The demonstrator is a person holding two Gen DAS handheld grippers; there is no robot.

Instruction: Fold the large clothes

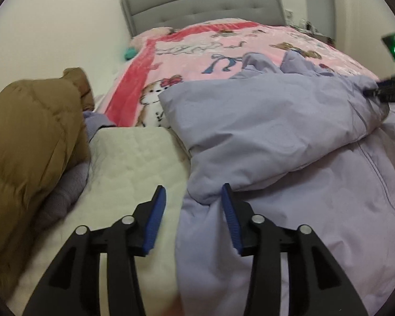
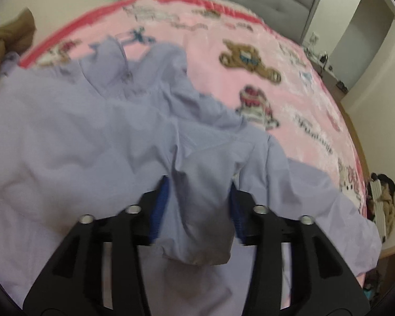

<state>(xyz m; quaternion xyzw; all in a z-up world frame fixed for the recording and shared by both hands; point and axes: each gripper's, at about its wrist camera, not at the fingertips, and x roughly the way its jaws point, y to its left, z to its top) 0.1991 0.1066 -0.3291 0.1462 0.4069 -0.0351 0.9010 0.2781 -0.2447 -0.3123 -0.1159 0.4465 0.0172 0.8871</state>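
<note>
The left gripper [image 1: 194,200] has its jaws standing partly apart with no cloth pinched; its blue ribbed pads [image 1: 155,218] straddle the edge where the lilac jacket [image 1: 263,131] meets the cream quilted mattress cover [image 1: 129,158], and the right-hand pad lies just beside a folded-over cuff end. The right gripper [image 2: 198,197] also has its jaws partly apart, and a sleeve end [image 2: 202,210] of the same jacket hangs between them; the picture is blurred, so I cannot tell whether the pads press it or merely flank it.

The jacket lies spread over the foot end of the bed, its long axis running roughly across the bed in the left view, with one sleeve doubled back over the body and the collar or hood end pointing towards the headboard [image 1: 205,2]. Its fabric is thin, smooth and matt, creased in soft folds, with a stitched seam down one panel.

Beyond it lies a plush pink blanket [image 2: 276,39] with a red border and printed bears. A puffy brown quilted coat [image 1: 29,137] is heaped at the left, touching a greyish-lilac garment beneath it. Both grippers tilt steeply down towards the bed.
</note>
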